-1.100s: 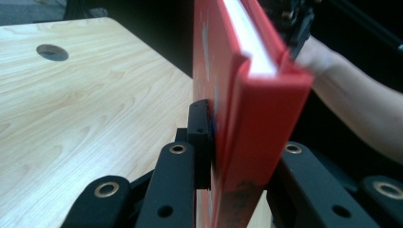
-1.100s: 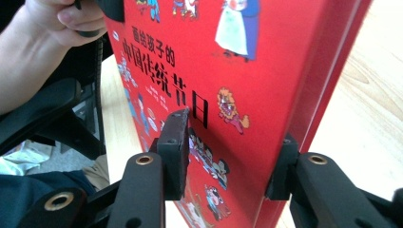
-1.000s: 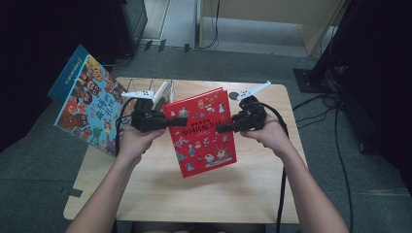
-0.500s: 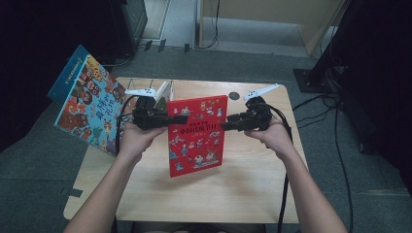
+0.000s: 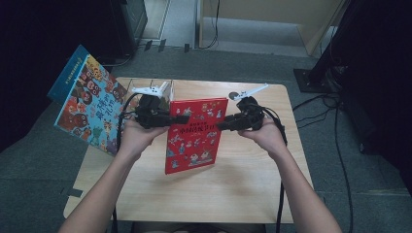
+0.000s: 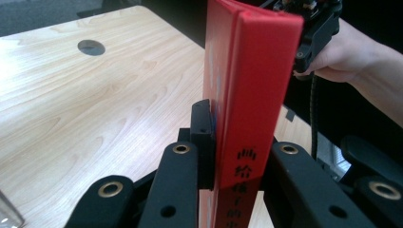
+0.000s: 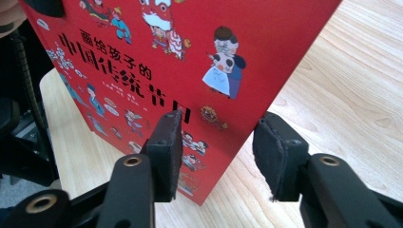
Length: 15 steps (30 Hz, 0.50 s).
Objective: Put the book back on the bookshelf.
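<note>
Forearms: bare, no sleeves or gloves in the high view.
Left hand-held gripper (image 5: 186, 118): black body, white plate on top, black cable looping off its side.
Right hand-held gripper (image 5: 219, 126): black body, white plate on top, black cable trailing along the forearm.
Jaws: matte black bars with brass-ringed holes.
Pads (image 7: 279, 156): dark, soft-faced, slightly frayed at one lower edge.

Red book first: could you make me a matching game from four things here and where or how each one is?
1 red book
2 blue book
3 left tongs
4 right tongs

a open, astride the cover's edge
b held up over the table
c clamped on the spine
d tilted, left of the table

Pairs: 1-b, 2-d, 3-c, 4-a. The right tongs' jaws have just been closing, with the book's edge between them.
</note>
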### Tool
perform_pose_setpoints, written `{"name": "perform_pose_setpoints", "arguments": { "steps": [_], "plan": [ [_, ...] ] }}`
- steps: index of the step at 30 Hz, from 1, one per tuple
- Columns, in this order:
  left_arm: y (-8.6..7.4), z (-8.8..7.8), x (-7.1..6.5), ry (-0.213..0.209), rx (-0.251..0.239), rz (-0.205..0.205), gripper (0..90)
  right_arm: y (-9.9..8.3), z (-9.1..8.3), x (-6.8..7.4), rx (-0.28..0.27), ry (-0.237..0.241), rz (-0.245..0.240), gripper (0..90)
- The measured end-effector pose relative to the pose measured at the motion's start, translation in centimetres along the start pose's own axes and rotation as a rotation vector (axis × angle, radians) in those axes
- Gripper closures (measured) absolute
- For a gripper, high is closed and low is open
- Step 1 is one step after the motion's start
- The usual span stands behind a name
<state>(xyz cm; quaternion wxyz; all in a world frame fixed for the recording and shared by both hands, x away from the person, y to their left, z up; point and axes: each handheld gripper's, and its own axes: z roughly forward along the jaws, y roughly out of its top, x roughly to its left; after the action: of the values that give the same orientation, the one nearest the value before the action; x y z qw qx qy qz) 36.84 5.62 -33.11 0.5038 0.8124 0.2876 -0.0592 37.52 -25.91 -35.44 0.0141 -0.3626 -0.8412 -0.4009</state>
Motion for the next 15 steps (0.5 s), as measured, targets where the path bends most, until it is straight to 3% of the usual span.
{"name": "perform_pose_setpoints", "arguments": {
  "steps": [6,8,15],
  "plan": [
    [0.45,-0.06,-0.29,0.018,0.028,0.016,79.4,0.1,-0.01,-0.14,-0.014,0.006,0.024,56.0],
    [0.6,0.11,-0.41,0.027,0.058,0.021,78.9,0.11,0.03,-0.11,-0.015,0.001,0.027,56.0],
    [0.56,0.79,-0.72,0.052,0.102,0.048,77.7,0.23,0.15,0.13,-0.026,0.0,0.004,57.3]
  ]
}}
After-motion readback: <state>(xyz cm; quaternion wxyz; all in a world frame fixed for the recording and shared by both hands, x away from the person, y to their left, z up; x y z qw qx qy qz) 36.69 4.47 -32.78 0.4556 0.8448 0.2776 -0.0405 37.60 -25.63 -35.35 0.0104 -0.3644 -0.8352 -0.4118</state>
